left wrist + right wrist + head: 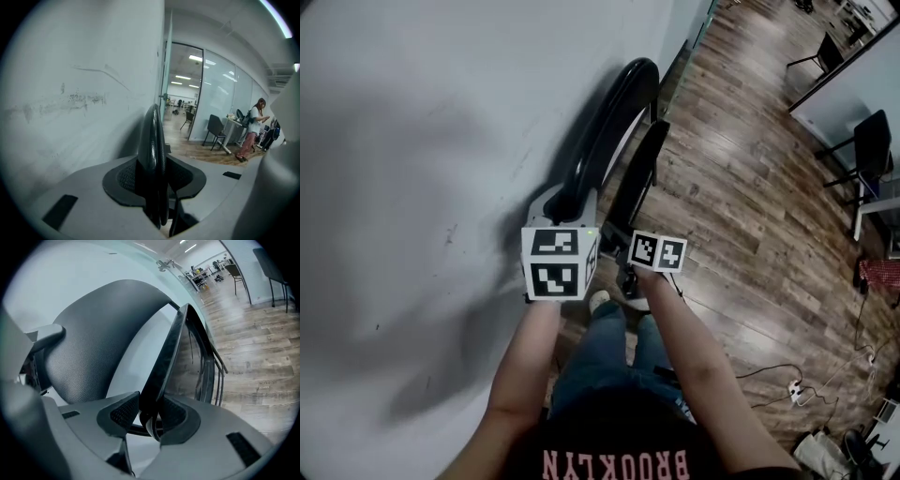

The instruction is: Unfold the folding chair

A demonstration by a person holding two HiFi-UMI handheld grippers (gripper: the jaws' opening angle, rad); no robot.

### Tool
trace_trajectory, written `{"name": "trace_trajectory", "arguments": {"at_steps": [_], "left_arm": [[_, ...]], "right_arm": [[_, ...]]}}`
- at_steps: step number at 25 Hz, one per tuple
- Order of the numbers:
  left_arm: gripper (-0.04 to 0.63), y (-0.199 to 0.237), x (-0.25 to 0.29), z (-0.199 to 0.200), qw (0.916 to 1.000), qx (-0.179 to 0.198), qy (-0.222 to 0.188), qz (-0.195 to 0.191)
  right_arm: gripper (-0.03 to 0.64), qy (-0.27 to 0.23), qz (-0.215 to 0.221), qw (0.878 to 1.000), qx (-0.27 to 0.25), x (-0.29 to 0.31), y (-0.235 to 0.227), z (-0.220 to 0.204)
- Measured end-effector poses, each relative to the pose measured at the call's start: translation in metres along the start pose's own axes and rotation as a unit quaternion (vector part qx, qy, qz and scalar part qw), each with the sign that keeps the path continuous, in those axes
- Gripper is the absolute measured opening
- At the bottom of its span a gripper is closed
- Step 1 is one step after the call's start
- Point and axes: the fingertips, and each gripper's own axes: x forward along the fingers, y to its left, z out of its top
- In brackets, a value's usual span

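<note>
I note: left tool (154,180) grips the backrest (152,136) of the black padded folding chair (605,131), frame centre; right tool (150,413) grips its seat edge (166,362).

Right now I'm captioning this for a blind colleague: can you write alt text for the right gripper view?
The right tool is clamped on the thin edge of a black folding chair's seat. The padded backrest curves up at left against a pale wall, with wood floor at right.

Black folding chair (614,117) (brown wood-grain floor (750,187)).
</note>
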Motion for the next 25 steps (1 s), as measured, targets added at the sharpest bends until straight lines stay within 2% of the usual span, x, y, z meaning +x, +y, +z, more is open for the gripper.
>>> {"name": "trace_trajectory", "arguments": {"at_steps": [6, 13, 25], "left_arm": [[0.115, -0.021, 0.000, 0.000, 0.9999, -0.010, -0.011, -0.006], [0.115, -0.036, -0.002, -0.001, 0.9997, -0.013, -0.020, 0.010], [0.115, -0.065, -0.001, -0.003, 0.9991, -0.015, -0.033, 0.023]], "right_arm": [[0.132, 0.000, 0.022, 1.000, -0.004, -0.018, -0.013, -0.001], [0.133, 0.005, 0.041, 0.999, 0.002, -0.040, -0.028, -0.004], [0.141, 0.009, 0.050, 0.998, 0.024, -0.082, -0.061, -0.010]]}}
